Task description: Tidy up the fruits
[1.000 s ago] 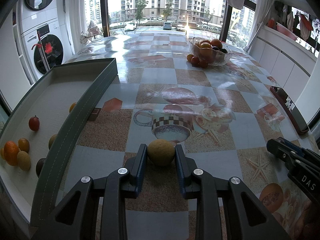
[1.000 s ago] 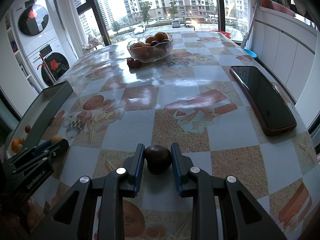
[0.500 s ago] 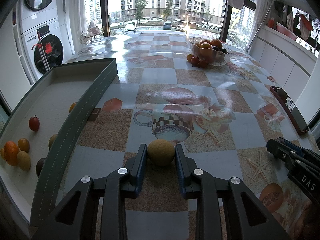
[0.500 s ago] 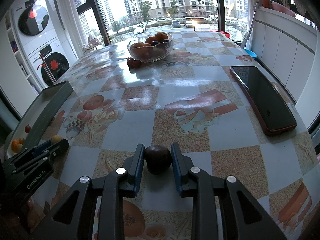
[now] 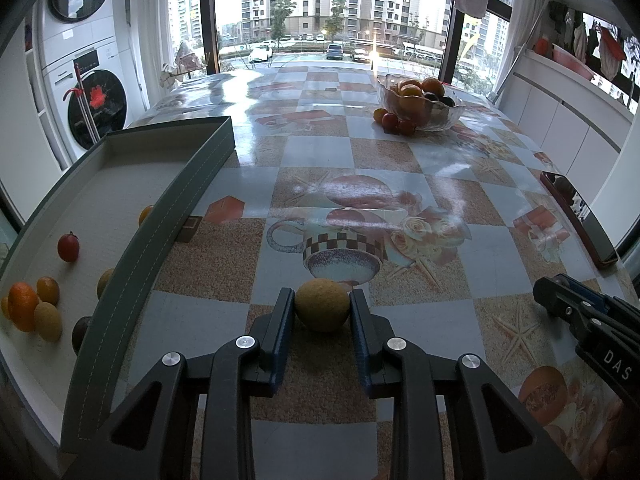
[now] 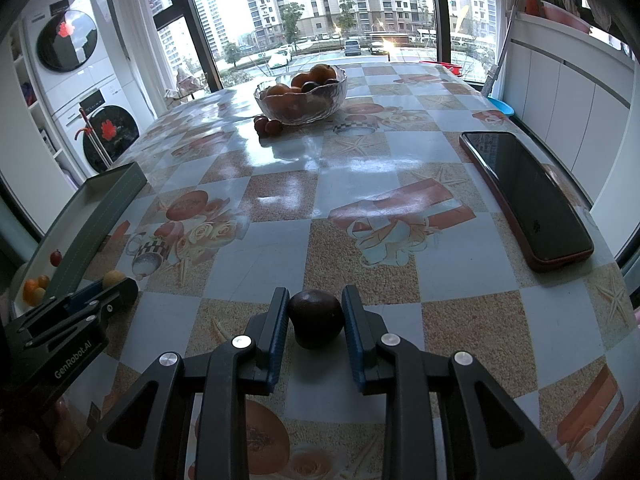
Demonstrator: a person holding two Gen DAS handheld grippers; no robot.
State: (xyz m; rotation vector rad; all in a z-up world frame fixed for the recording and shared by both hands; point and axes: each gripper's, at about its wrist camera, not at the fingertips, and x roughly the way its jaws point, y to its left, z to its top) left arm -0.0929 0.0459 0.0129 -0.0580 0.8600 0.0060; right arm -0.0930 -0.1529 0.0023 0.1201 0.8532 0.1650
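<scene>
Right claw (image 6: 315,312) squeezing a dark round fruit (image 6: 316,318) on the checked bench (image 6: 280,184), glass bowl (image 6: 301,98) of fruit far back, phone (image 6: 524,200) on the right, left claw (image 6: 108,292) at the left edge

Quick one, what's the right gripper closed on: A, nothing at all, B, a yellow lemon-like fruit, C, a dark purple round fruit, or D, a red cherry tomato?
C: in the right wrist view the right gripper has both pads pressed against a dark purple fruit, while the yellow fruit sits in the left gripper.
</scene>
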